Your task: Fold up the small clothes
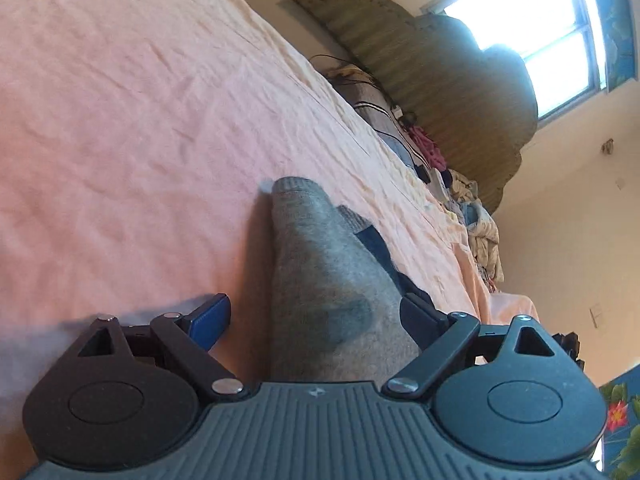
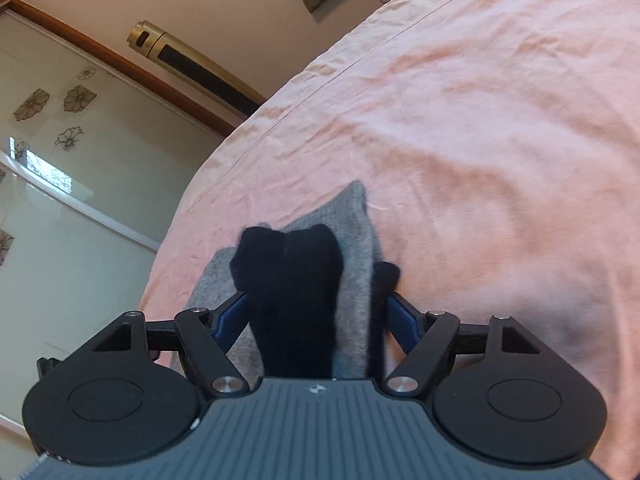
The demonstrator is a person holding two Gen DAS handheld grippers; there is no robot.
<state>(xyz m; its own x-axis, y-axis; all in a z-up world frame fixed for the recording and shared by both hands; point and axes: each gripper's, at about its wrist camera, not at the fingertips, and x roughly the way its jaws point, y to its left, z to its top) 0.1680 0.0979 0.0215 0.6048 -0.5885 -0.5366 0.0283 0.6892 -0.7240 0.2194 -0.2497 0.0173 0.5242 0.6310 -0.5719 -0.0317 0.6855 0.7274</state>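
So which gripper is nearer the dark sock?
Right. The right gripper straddles the dark sock atop the grey one; the left gripper straddles the grey sock, dark sock beside it.
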